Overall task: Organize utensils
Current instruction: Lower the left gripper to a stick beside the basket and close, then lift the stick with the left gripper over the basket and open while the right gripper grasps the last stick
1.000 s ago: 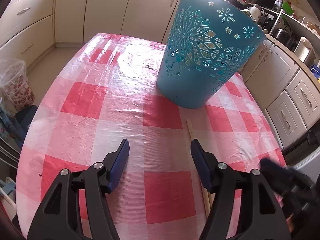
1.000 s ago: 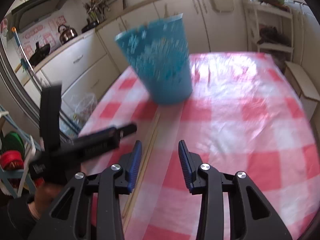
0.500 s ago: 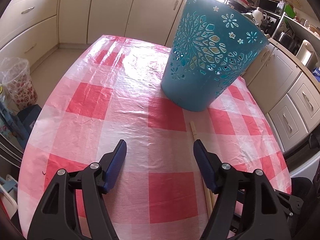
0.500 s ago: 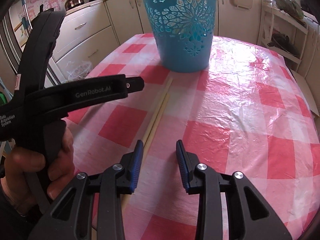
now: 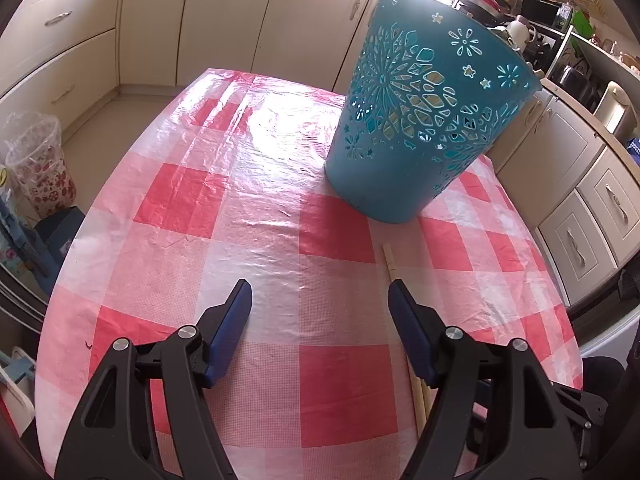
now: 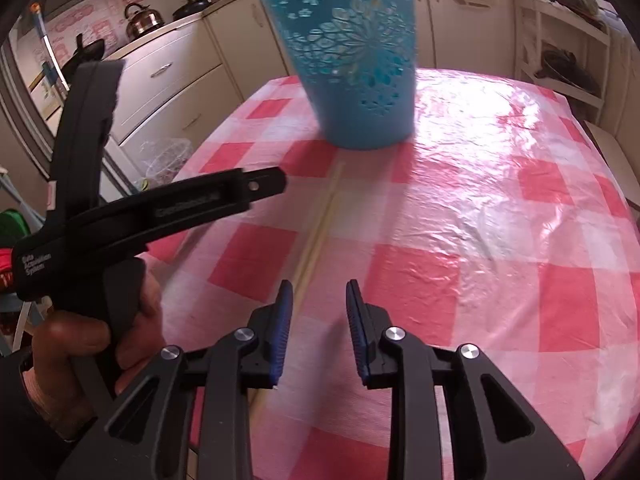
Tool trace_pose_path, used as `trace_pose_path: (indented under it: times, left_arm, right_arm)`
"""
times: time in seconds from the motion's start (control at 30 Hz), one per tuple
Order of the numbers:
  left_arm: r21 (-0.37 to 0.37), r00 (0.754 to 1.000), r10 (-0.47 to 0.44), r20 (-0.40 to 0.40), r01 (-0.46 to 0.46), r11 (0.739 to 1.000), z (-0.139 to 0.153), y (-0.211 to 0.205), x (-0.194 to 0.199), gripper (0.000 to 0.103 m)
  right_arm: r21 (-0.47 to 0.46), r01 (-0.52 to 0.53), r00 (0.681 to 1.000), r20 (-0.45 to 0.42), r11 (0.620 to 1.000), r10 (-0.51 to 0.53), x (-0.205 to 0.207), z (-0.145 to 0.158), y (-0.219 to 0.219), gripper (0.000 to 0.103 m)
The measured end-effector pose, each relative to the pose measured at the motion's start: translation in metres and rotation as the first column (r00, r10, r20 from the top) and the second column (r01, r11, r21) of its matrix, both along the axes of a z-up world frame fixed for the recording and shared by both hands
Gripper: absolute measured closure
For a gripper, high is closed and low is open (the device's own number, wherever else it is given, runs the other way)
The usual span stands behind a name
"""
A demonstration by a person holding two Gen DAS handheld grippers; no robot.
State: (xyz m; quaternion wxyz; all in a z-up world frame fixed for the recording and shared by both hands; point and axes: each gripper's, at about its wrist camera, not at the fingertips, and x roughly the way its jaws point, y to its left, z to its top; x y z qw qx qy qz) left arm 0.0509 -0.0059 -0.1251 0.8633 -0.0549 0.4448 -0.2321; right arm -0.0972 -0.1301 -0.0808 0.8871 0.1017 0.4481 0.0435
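Plainly, perforated teal plastic basket [image 5: 416, 136], slender wooden chopsticks [image 6: 316, 236]

**Readable text in the two wrist views**

The only legible writing is in the right wrist view. It sits on the black body of the left gripper [image 6: 120, 216], held in a person's left hand [image 6: 92, 340] at the left of the frame. Small white letters near the rear of that body read "Data Acquisition System", stacked on three lines. Raised lettering along its long arm is blurred; it appears to be a brand name, but the letters cannot be made out here. Pink wall stickers [image 6: 96, 20] behind the kettle [image 6: 142, 20] carry marks too small to read.

The left wrist view shows no readable text, labels or numbers.
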Motion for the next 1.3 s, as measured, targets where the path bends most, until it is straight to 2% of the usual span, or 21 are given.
trace_pose_path:
  times: [0.13,0.2,0.33,0.37,0.43,0.47,0.6,0.67,0.7,0.8,0.83,0.87,0.9,0.93,1.0,1.03,1.13,1.3]
  left_arm:
    - [0.001,1.0,0.002,-0.002,-0.002,1.0,0.0,0.0,0.0,0.036]
    - [0.001,1.0,0.002,-0.002,-0.002,1.0,0.0,0.0,0.0,0.036]
    - [0.008,1.0,-0.002,0.0,0.002,1.0,0.0,-0.001,-0.001,0.035]
    - [0.009,1.0,-0.003,0.0,0.003,1.0,0.0,-0.001,-0.001,0.035]
    - [0.015,1.0,-0.006,-0.001,0.006,1.0,0.0,-0.002,-0.001,0.034]
    - [0.024,1.0,-0.011,-0.002,0.011,1.0,0.0,-0.003,-0.001,0.034]
    - [0.126,0.997,-0.082,0.006,0.081,0.989,0.002,-0.028,-0.008,0.034]
    - [0.159,0.994,-0.114,0.004,0.112,0.981,0.003,-0.044,-0.011,0.034]
    - [0.18,0.993,-0.12,0.005,0.117,0.977,0.004,-0.05,-0.012,0.034]
    - [0.277,0.993,-0.122,0.009,0.115,0.954,0.005,-0.074,-0.01,0.035]
    - [0.298,0.993,-0.118,-0.003,0.114,0.948,0.004,-0.08,-0.007,0.04]
    - [0.314,0.993,-0.117,-0.023,0.118,0.942,0.002,-0.085,-0.005,0.051]
    - [0.335,0.993,-0.112,-0.033,0.117,0.935,0.0,-0.089,-0.004,0.052]
    - [0.345,0.993,-0.117,-0.03,0.12,0.931,0.0,-0.092,-0.004,0.059]
    - [0.344,0.99,-0.136,-0.045,0.143,0.928,0.001,-0.096,-0.006,0.08]
    - [0.344,0.989,-0.14,-0.055,0.151,0.927,0.002,-0.097,-0.006,0.095]
    - [0.31,0.983,-0.152,-0.104,0.178,0.934,0.003,-0.096,-0.005,0.098]
    - [0.308,0.98,-0.137,-0.141,0.175,0.935,0.004,-0.092,-0.005,0.098]
  right_arm:
    - [-0.068,-0.006,1.0,0.0,0.998,0.006,0.004,-0.004,0.008,0.074]
    - [-0.111,0.0,1.0,0.001,0.994,0.001,0.007,-0.005,0.009,0.077]
    - [-0.138,-0.001,1.0,-0.005,0.99,0.0,0.014,-0.006,0.009,0.078]
    - [-0.137,-0.002,1.0,-0.009,0.991,0.001,0.015,-0.005,0.007,0.08]
    - [-0.157,-0.011,1.0,-0.018,0.988,0.009,0.014,-0.004,0.001,0.09]
    - [-0.17,-0.013,1.0,-0.021,0.985,0.009,0.012,-0.003,-0.005,0.091]
    - [-0.161,0.026,0.998,-0.046,0.987,-0.034,0.006,0.0,-0.039,0.091]
    - [-0.13,0.066,0.996,-0.053,0.989,-0.074,0.005,0.001,-0.058,0.085]
    - [-0.122,0.083,0.995,-0.045,0.989,-0.089,0.006,0.002,-0.064,0.078]
    - [-0.105,0.08,0.995,-0.048,0.991,-0.086,0.015,0.001,-0.068,0.078]
    - [-0.112,0.075,0.996,-0.048,0.991,-0.081,0.019,-0.001,-0.067,0.077]
    - [-0.127,0.07,0.996,-0.042,0.989,-0.076,0.021,-0.001,-0.065,0.077]
    - [-0.14,0.064,0.997,-0.04,0.988,-0.07,0.022,0.0,-0.064,0.078]
    - [-0.151,0.054,0.997,-0.044,0.987,-0.061,0.022,0.001,-0.062,0.083]
    - [-0.135,0.037,0.998,-0.055,0.99,-0.044,0.021,0.001,-0.065,0.094]
    - [-0.117,0.028,0.997,-0.064,0.993,-0.035,0.02,0.002,-0.067,0.095]
    - [-0.093,0.014,0.996,-0.082,0.996,-0.022,0.018,0.003,-0.074,0.095]
    - [-0.128,-0.014,0.996,-0.085,0.992,0.003,0.023,0.001,-0.066,0.095]
